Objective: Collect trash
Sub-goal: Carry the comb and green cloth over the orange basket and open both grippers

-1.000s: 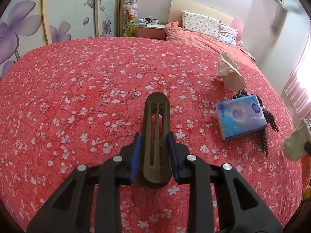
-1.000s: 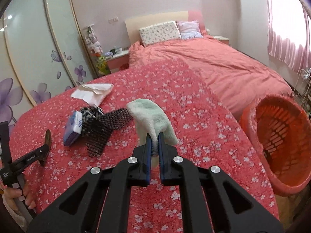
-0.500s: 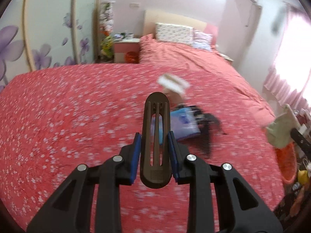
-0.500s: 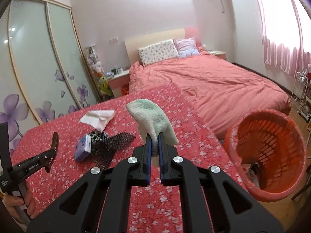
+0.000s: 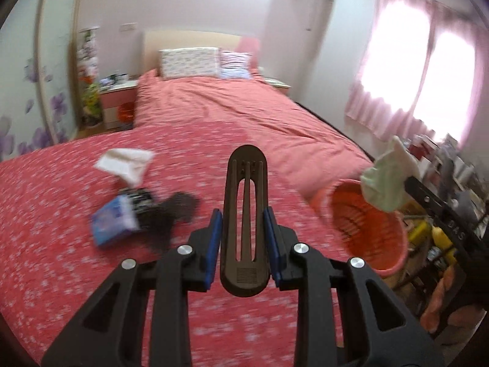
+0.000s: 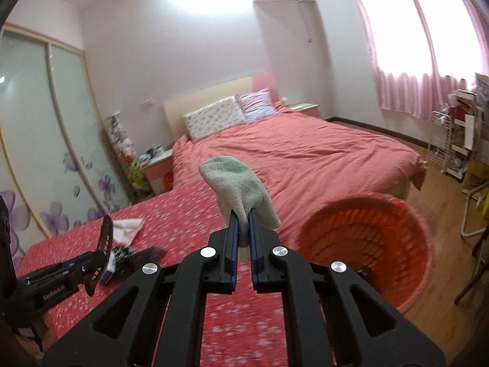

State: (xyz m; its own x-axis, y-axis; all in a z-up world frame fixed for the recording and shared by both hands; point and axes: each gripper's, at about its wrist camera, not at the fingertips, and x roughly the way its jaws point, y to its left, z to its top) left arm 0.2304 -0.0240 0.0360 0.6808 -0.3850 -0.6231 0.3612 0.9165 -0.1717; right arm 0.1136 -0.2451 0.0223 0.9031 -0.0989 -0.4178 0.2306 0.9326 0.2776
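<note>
My left gripper (image 5: 244, 226) is shut on a dark brown slotted shoehorn-like piece (image 5: 245, 211), held upright above the red flowered bedspread (image 5: 61, 214). My right gripper (image 6: 241, 226) is shut on a pale green cloth (image 6: 235, 183); the cloth also shows in the left wrist view (image 5: 386, 180), just above the rim of the orange basket (image 5: 366, 223). In the right wrist view the basket (image 6: 366, 244) stands on the floor to the right of the gripper. A blue tissue pack (image 5: 113, 220), a black mesh item (image 5: 171, 211) and a crumpled white paper (image 5: 125, 160) lie on the bedspread.
A bed with a pink duvet (image 6: 305, 153) and pillows fills the far side. A sliding wardrobe with flower prints (image 6: 45, 137) is on the left. A nightstand (image 5: 117, 104) stands by the headboard. A cluttered rack (image 6: 458, 140) and wooden floor are at the right.
Both grippers have swung right toward the orange basket, still holding their items. The green cloth now hangs over the basket's rim; the basket has come into the left wrist view.
</note>
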